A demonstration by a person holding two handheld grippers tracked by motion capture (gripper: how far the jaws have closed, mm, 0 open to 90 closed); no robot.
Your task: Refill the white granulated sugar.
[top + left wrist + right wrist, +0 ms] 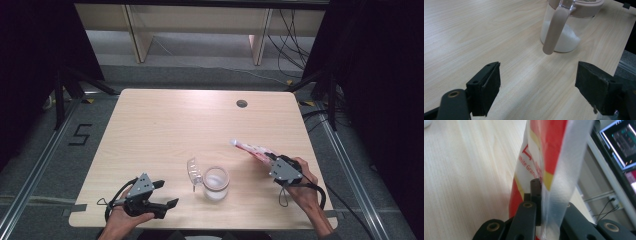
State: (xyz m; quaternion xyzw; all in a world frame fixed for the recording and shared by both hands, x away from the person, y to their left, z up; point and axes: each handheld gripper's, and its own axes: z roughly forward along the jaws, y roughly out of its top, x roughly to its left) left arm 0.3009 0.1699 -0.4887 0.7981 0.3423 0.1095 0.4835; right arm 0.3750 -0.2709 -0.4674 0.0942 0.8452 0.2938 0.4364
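The right gripper [267, 157] is clamped on a red, white and yellow sugar packet [250, 148], its jaws pressed together on the thin plastic; in the right gripper view the packet [541, 152] stands up between the black jaws, with red printed lettering on its white face. In the high view the packet sticks out from the jaws toward the middle of the table [165, 120], tilted up off the wood, to the right of the jar and apart from it. The left gripper [167, 194] rests at the near left edge of the table with its jaws spread wide and nothing between them; its two pads [490, 85] frame bare wood in the left gripper view. The glass jar [216, 183] stands upright near the front of the table between the two grippers, holding a layer of white granules [564, 37]. Its lid [194, 171] is flipped open to the left, and a pinkish-beige handle [554, 30] hangs down its side.
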